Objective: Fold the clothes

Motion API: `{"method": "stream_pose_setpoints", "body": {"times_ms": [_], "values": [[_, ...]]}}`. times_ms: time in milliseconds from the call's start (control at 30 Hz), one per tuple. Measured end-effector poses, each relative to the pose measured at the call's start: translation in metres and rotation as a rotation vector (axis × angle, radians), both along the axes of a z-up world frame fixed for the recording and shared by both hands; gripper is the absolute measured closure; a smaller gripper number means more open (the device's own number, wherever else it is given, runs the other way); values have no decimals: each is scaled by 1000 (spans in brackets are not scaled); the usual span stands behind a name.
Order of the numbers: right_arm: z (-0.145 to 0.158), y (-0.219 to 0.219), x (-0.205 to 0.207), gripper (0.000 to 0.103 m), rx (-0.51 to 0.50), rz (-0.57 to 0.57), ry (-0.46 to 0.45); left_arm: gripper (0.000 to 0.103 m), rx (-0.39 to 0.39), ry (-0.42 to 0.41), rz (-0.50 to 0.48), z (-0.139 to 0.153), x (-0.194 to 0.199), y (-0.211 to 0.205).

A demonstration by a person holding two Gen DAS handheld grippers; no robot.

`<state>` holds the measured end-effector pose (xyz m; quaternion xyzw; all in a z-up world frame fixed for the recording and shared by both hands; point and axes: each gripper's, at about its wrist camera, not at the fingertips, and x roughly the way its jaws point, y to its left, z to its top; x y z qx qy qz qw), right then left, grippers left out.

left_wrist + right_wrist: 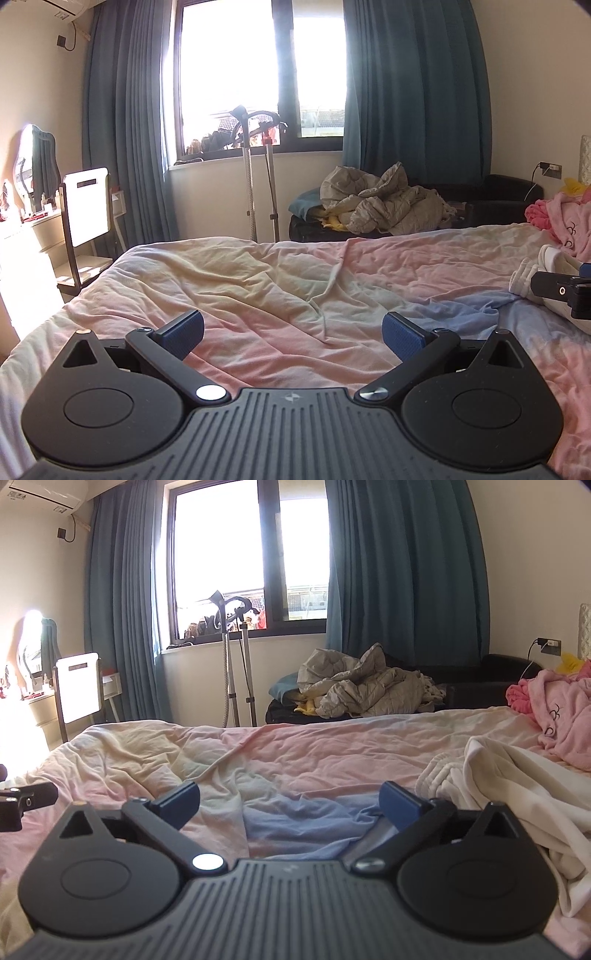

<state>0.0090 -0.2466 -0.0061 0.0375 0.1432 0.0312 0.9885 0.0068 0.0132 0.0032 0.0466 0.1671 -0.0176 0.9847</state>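
A white garment (517, 786) lies crumpled on the bed, just right of my right gripper (291, 805), whose blue pads (400, 806) stand wide apart with only bedding between them. The same white garment (543, 269) shows at the right edge of the left wrist view, partly behind the other gripper's black finger (557, 291). My left gripper (293, 334) hangs open over the pink and cream bedspread (258, 288), nothing between its pads. A pink fleece garment (557, 716) is heaped at the far right of the bed.
A pale blue patch of bedding (306, 823) lies under the right gripper. Behind the bed stand a dark sofa piled with a beige quilt (362, 690), a garment steamer stand (231, 679) and a chair (79, 686) by a dresser.
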Motion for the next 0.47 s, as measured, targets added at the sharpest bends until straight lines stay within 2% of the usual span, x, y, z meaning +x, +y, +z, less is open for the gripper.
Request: {"method": "stream_pose_setpoints", "body": {"times_ms": [467], "values": [[-5, 2, 4, 0, -3, 0, 22, 0, -25, -19, 29, 2, -1, 7]]}}
